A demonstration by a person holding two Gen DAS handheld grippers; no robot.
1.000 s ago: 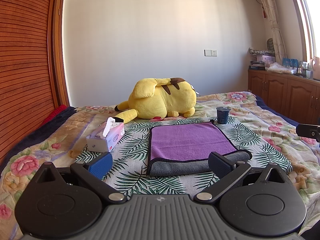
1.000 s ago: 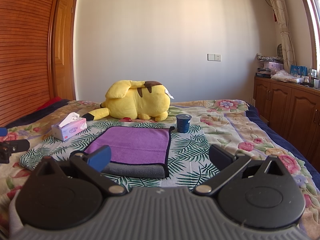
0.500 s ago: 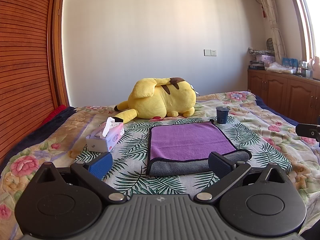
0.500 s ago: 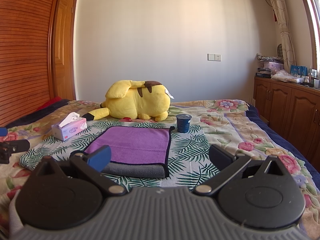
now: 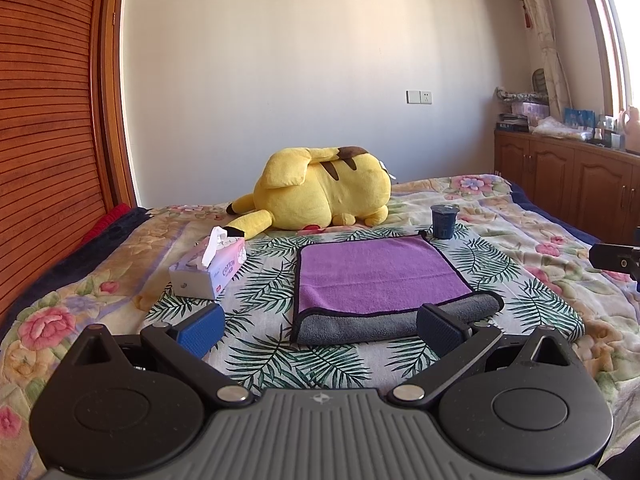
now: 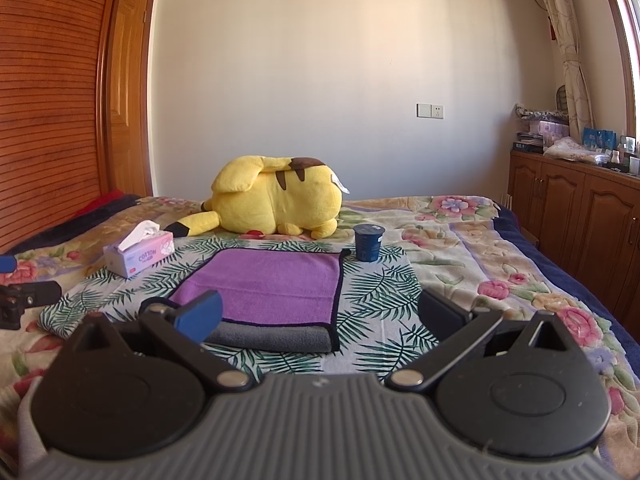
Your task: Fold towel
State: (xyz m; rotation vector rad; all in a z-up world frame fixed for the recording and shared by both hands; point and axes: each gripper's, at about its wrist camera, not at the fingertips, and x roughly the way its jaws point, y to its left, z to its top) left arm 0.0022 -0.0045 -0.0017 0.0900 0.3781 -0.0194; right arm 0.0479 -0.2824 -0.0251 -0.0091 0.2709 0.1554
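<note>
**Both claws wide and empty, towel flat on the bed ahead**

My left gripper has its fingers spread wide and nothing between them. The blue pad sits over the leaf-print cloth, and the dark pad on the other side overlaps the near right corner of the towel in my view; whether it touches the fabric I cannot tell. My right gripper is just as wide open and just as empty, its blue pad overlapping the near left part of the towel, its other finger over the leaf print to the right.

Around the towel: a tissue box stands to its left, apart from it, with a tissue sticking up. A small dark blue cup stands upright just beyond the far right corner, very near the hem. Behind both lies a yellow Pikachu plush on its side. All of this rests on a floral bedspread. Wooden cabinets run along the right wall, a slatted wooden panel along the left. In the right wrist view the other gripper's dark tip shows at the left edge.

The towel lies in the middle of the leaf-print cloth, straight ahead of both claws. Its top face is purple with a dark hem; the near edge is turned over, showing a grey underside as a soft rolled band. The purple surface looks smooth and flat.
</note>
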